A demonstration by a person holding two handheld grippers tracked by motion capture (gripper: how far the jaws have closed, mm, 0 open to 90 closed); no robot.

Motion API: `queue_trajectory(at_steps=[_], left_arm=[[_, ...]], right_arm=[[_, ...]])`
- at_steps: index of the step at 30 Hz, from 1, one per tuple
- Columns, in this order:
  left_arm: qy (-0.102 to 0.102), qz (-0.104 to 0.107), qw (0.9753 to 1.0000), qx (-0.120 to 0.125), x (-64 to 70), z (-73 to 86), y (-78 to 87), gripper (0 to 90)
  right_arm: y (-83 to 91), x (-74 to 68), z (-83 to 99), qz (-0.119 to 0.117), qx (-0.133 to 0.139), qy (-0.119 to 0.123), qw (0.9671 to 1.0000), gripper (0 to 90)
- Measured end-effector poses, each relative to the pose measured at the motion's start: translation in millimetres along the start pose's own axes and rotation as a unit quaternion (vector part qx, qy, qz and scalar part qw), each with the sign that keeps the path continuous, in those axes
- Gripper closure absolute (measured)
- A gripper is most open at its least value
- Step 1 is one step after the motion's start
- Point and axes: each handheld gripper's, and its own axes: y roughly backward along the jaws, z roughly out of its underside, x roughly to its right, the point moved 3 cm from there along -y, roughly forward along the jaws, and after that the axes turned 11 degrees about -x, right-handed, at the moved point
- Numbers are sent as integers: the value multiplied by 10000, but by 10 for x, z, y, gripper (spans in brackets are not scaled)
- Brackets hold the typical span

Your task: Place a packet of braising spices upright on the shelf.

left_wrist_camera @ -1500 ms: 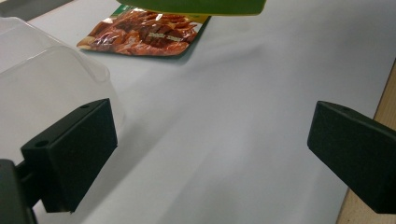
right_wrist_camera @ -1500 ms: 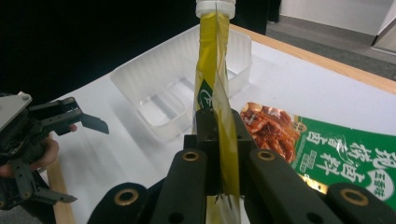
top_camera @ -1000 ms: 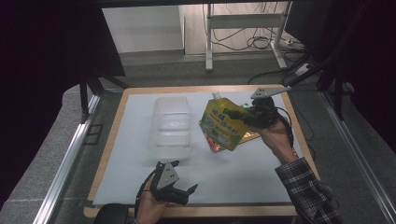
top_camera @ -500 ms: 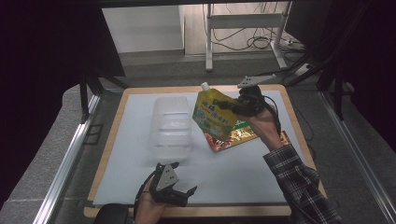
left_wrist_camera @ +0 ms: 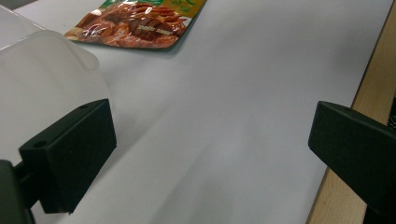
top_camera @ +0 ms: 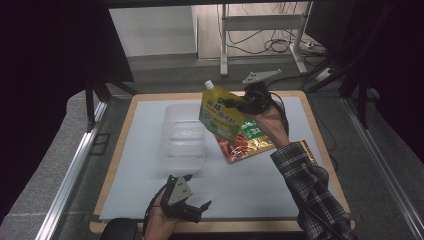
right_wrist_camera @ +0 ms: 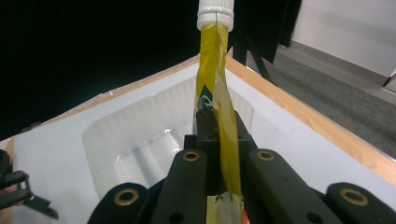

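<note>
A yellow-green spouted pouch (top_camera: 220, 114) with a white cap (right_wrist_camera: 215, 11) hangs in the air, tilted, over the right rim of a clear plastic container (top_camera: 182, 137). My right gripper (top_camera: 235, 104) is shut on the pouch's edge; in the right gripper view the jaws (right_wrist_camera: 215, 126) pinch the yellow film (right_wrist_camera: 212, 84) above the container (right_wrist_camera: 140, 140). A red-brown food pouch (top_camera: 245, 145) lies flat on the white mat to the container's right. My left gripper (top_camera: 197, 192) rests near the mat's front edge, open, with nothing between its jaws (left_wrist_camera: 210, 140).
The white mat (top_camera: 140, 125) lies on a wooden board (top_camera: 320, 145). In the left gripper view the container's corner (left_wrist_camera: 42, 70) is close on the left, the red-brown pouch (left_wrist_camera: 140, 23) lies ahead, and the wooden edge (left_wrist_camera: 373, 93) runs on the right.
My right gripper has lifted the yellow-green pouch off the red-brown pouch and carried it left and away, up to the container's rim. The left gripper has barely moved.
</note>
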Motion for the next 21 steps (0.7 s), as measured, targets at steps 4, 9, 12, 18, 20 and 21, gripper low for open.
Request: queue_trajectory(at_steps=[4,9,12,18,20,21], left_arm=[[26,18,10000,-20,-4,2,-3,2],[49,39,10000,-44,-5,4,-10,0],[43,45,10000,-49,-4,4,-11,0],[30,64,9999,-85,2,6,-21,0],[24,63,9999,-87,2,5,-22,0],[30,67,9999,-86,1,5,-22,0]], right_arm=[[-63,35,-70,7,5,5,10000,874],[-181,97,-174,-6,-22,36,10000,874],[-215,120,-199,-13,-30,53,10000,874],[-331,206,-295,-52,13,76,10000,874],[-367,220,-325,-78,22,92,9999,874],[-414,230,-362,-107,31,107,9999,874]])
